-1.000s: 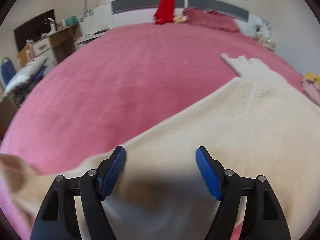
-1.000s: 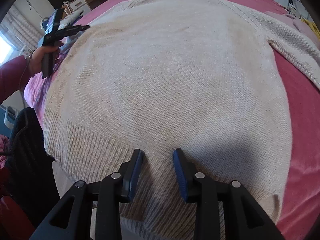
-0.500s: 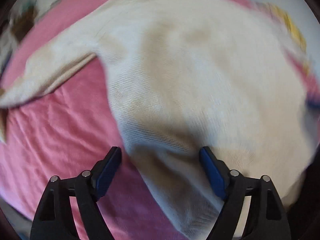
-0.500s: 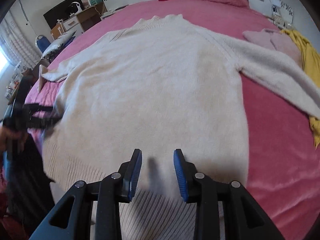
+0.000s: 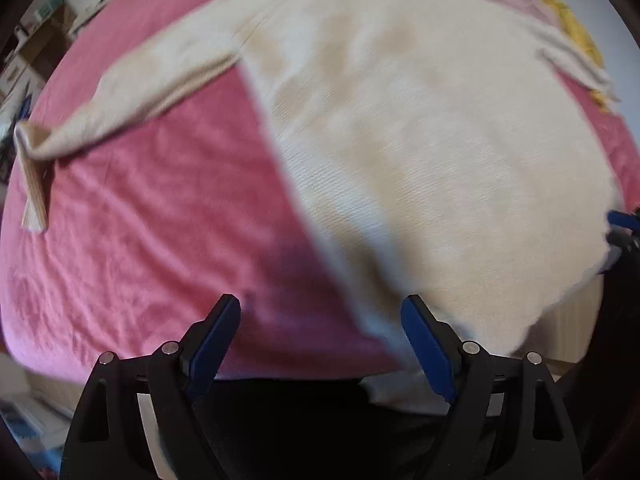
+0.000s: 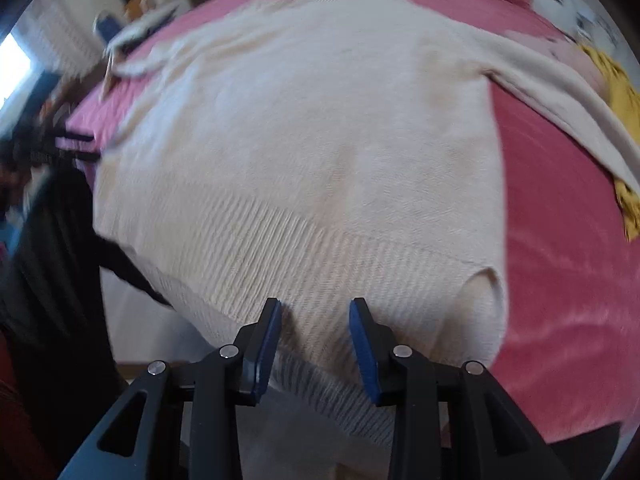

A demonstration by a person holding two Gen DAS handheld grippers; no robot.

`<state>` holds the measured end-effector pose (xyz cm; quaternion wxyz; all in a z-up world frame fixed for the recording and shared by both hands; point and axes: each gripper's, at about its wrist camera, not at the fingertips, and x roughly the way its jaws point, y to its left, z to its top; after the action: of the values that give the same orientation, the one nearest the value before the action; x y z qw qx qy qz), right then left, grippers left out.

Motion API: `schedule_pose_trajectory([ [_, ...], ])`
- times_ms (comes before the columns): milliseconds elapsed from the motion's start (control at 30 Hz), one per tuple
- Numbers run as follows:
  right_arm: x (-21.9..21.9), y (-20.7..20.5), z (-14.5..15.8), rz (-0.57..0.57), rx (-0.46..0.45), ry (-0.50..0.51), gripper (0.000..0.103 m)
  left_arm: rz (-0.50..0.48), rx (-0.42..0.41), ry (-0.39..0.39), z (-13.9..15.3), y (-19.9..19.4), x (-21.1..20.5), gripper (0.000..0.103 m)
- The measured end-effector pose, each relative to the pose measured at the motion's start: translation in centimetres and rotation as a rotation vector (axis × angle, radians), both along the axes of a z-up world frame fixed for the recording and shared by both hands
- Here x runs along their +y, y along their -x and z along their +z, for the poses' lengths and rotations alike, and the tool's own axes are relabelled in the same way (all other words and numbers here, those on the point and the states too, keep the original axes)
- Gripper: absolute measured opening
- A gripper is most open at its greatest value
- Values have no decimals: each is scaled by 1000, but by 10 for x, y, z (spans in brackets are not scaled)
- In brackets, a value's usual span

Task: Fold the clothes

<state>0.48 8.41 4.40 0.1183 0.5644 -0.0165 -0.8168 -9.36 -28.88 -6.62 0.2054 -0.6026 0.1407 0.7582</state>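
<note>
Sweater (image 6: 304, 152), cream knit, lies spread flat on the pink bed (image 5: 132, 248), its ribbed hem at the near edge. The left gripper (image 5: 320, 344) has just been widening its jaws, which stand far apart and empty over the hem's left corner. The right gripper (image 6: 314, 344) hovers over the hem, jaws partly open, gripping nothing.

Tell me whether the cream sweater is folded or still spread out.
Spread out. The cream sweater lies flat on the pink bedspread, both sleeves stretched out sideways, with no fold across its body.
</note>
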Motion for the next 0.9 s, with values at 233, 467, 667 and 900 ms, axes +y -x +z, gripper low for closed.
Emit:
schedule_pose_trajectory([
  [233,8,34,-9,-57,12,3,35,-271,-52,109,-35,-30,76,84],
  [467,21,9,-25,-42,-28,-30,36,-294,-159,238,-46,-35,40,85],
  [667,17,18,-26,-50,-64,-58,35,-124,-205,-106,-19,-8,48,85],
  [900,19,25,-32,-69,-78,-11,36,-229,-167,86,-45,-1,88,86],
])
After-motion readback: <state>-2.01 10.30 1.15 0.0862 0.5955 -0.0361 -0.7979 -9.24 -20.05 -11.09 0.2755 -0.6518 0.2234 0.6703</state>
